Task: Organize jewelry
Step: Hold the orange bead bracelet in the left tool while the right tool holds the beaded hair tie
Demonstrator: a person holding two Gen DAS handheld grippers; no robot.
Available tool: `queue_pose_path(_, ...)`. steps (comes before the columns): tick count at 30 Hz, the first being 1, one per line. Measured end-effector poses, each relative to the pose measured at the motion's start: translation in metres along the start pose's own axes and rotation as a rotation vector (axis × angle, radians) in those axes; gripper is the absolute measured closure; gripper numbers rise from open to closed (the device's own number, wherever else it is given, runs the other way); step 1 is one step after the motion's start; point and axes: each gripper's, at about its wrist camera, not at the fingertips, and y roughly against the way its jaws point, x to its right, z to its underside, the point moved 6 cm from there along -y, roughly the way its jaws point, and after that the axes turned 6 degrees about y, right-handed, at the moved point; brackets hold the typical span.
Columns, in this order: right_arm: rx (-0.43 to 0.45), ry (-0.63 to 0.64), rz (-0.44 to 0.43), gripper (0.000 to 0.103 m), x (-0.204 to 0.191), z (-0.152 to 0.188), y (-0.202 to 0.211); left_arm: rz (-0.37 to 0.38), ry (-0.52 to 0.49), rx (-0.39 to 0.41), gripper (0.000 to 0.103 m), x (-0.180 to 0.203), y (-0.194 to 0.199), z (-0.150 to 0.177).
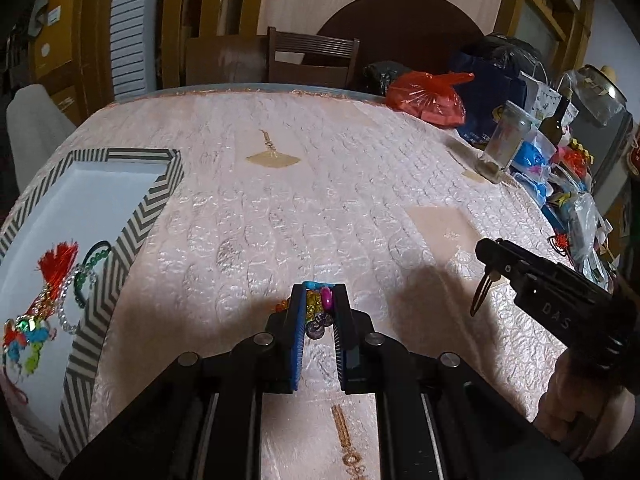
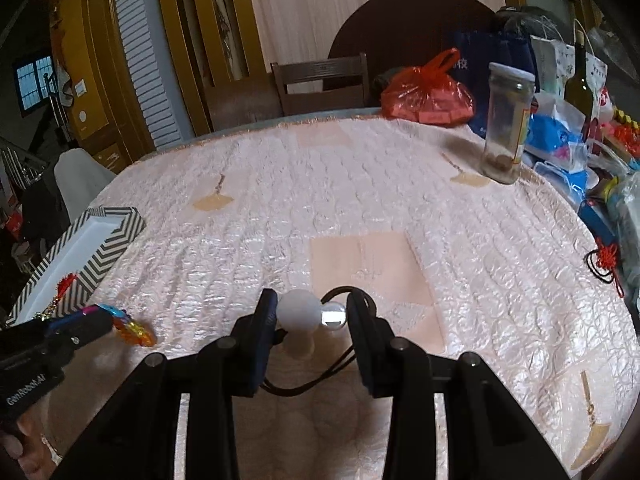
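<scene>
Holding beads (image 1: 318,304) tight in the left gripper (image 1: 319,300), hair tie (image 2: 308,314) in the right gripper (image 2: 312,316), we carry both toward the tray (image 1: 136,216) at ten o'clock.

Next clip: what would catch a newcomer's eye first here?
The left tool grips a bright multicoloured bead bracelet above the pink tablecloth. The right tool holds a hair tie with white and clear balls. Left, a chevron-striped tray already holds colourful jewelry.

Tablecloth (image 1: 320,184): pale pink, quilted bubble texture, gold fan motifs. Tray (image 1: 148,208) at 9 o'clock: white inside, black-and-white chevron rim. Bead bracelet (image 1: 318,304): multicolour, i.e. turquoise, magenta, yellow, orange, purple. Hair tie (image 2: 308,312): black cord, white ball, clear ball. Bag (image 1: 428,98) at 1 o'clock: red.
</scene>
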Motion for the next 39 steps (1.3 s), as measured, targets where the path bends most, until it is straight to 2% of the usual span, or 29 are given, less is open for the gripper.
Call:
queue_pose_path(10, 0.029, 0.038, 0.008, 0.066, -0.01, 0.001, 0.016, -0.091, 0.013, -0.014, 0.058, 0.001, 0.005, -0.002)
queue_pose_path(16, 0.027, 0.045, 0.004, 0.066, -0.013, 0.004, 0.018, -0.095, 0.02, -0.037, 0.058, 0.003, 0.003, 0.001)
queue_pose_path(39, 0.036, 0.05, 0.012, 0.066, -0.013, 0.006, 0.021, -0.124, 0.02, -0.024, 0.058, 0.004, 0.008, 0.002)
